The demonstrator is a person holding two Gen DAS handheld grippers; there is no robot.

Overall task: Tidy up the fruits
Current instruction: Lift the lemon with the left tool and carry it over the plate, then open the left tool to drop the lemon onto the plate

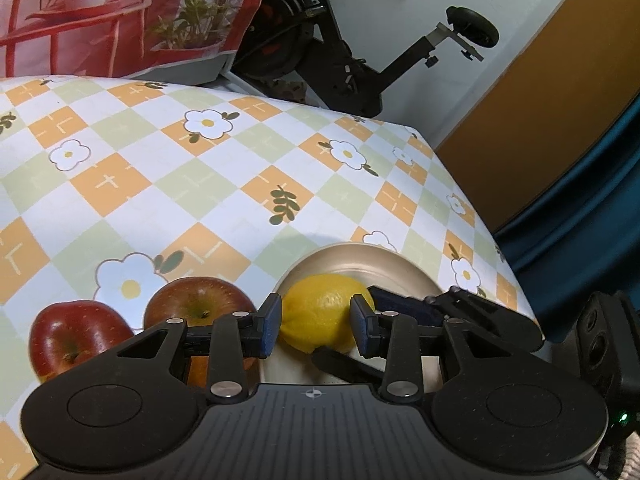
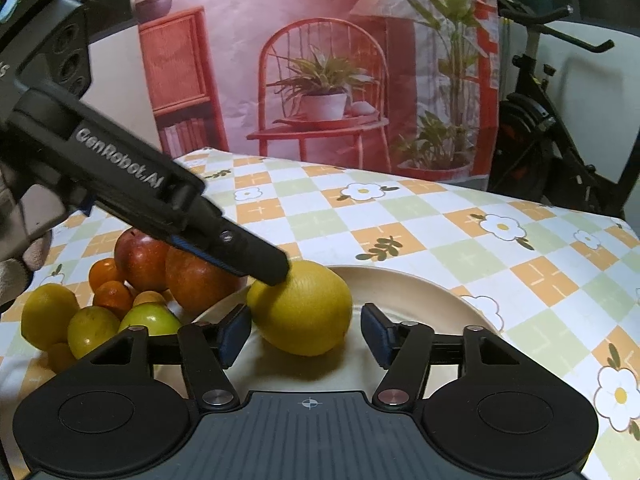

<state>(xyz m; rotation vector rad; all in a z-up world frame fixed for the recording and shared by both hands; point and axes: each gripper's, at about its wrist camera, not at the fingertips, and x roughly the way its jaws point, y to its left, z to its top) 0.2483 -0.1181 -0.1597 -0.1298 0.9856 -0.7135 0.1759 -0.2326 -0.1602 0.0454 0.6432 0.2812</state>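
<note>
A yellow lemon (image 1: 322, 314) (image 2: 302, 308) lies on the left part of a beige plate (image 1: 360, 258) (image 2: 420, 292). My left gripper (image 1: 316, 326) has its blue pads on both sides of the lemon; from the right wrist view its fingers (image 2: 256, 254) touch the lemon's top left. My right gripper (image 2: 306, 336) is open, its pads apart on either side of the lemon, not touching. Two red apples (image 1: 76, 336) (image 1: 200, 304) sit left of the plate, with oranges (image 2: 106, 276), a second lemon (image 2: 48, 316) and green fruits (image 2: 150, 318) in a pile.
The table wears a checked flower tablecloth (image 1: 200, 184). A red printed backdrop (image 2: 320, 72) hangs behind it. An exercise bike (image 1: 340, 52) stands beyond the far edge, and a blue curtain (image 1: 580, 216) hangs at the right.
</note>
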